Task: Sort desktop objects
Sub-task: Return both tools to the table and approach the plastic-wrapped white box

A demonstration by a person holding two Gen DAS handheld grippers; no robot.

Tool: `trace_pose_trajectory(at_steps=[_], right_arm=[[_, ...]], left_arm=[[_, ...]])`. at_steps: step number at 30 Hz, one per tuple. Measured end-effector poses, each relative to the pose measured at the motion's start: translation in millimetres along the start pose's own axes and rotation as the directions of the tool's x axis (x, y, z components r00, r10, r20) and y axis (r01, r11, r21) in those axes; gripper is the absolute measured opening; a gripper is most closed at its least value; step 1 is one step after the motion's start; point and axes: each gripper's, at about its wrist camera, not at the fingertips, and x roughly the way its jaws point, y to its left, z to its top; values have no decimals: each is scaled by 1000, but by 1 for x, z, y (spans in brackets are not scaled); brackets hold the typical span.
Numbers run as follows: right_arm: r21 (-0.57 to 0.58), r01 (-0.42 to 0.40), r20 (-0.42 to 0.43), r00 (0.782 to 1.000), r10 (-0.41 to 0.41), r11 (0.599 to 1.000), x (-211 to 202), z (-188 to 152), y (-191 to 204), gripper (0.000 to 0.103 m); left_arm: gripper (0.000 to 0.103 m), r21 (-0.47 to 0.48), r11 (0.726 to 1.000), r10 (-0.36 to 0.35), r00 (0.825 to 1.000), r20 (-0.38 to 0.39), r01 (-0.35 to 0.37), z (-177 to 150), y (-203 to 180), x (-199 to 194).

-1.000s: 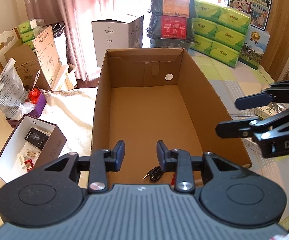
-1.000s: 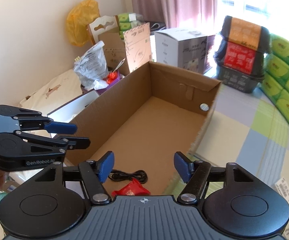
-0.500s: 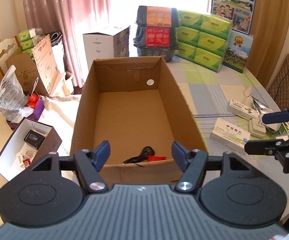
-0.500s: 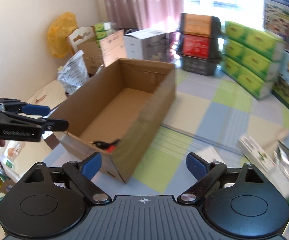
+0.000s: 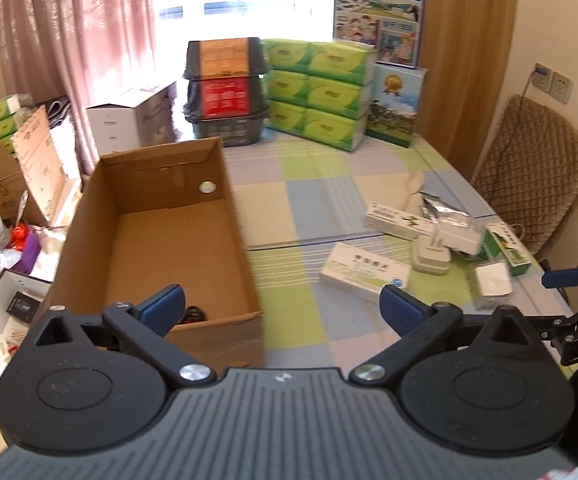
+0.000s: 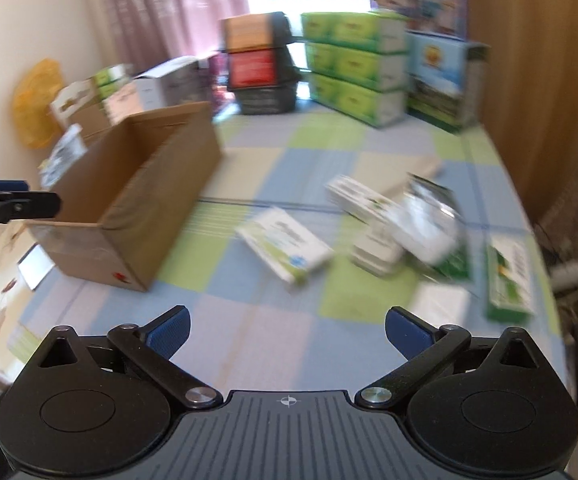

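Ahead of my right gripper (image 6: 287,330), whose fingers are spread wide and empty, white-and-green boxes (image 6: 285,250) lie scattered on the checked tablecloth (image 6: 249,328), with the cardboard box (image 5: 161,240) off to their left beyond my equally wide-open, empty left gripper (image 5: 281,306).

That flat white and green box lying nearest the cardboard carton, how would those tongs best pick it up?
My guess: from above, across its narrow width. The white and green box lies flat on the checked tablecloth, long and thin, so only its two long edges suit the opening. The near end has bare cloth around it. Both the left tongs and right tongs stand open and empty.
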Motion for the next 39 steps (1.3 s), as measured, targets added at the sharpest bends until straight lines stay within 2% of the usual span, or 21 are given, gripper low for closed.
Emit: trace_pose_trajectory(at_steps=[8,15,25,39], right_arm=[[154,109,-2,994,-110,982,-31,-32,-64,101],[211,134,-1,991,-137,968,-34,-40,-86,101],[232,138,-18,990,-138,963,1,-35,-92,101],[229,169,-34,986,-166,959,76,-21,-107,100]], left_arm=[[102,51,995,-80,996,-38,82,-6,-59,21],[102,58,993,-99,990,-103,105,-19,-89,51],[102,38,996,-67,982,-174,75,-27,-91,91],[102,-2,999,-35,975,-221,36,-28,-94,147]])
